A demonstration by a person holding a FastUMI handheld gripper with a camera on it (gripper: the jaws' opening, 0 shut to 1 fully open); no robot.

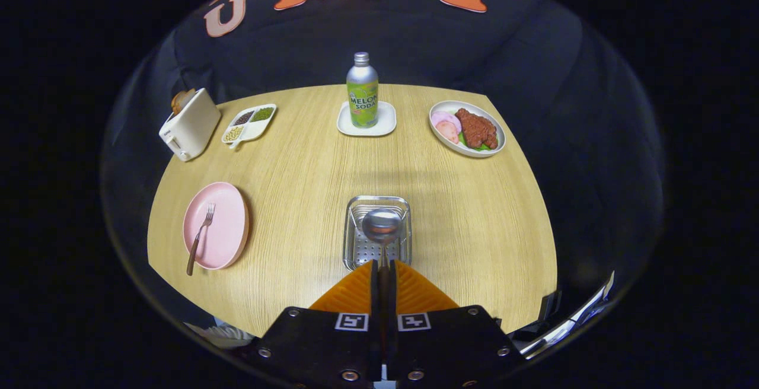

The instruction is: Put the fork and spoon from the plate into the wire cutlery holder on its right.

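The gripper (pixel 382 270) points forward over the worktop (pixel 296 163), fingers clamped on the spoon (pixel 382 226), its bowl above the holder (pixel 356 246). The fork (pixel 200 238) lies on the plate (pixel 228 223), left.

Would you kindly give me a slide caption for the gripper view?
Claw shut on the spoon, held over the wire cutlery holder; fork on the pink plate.
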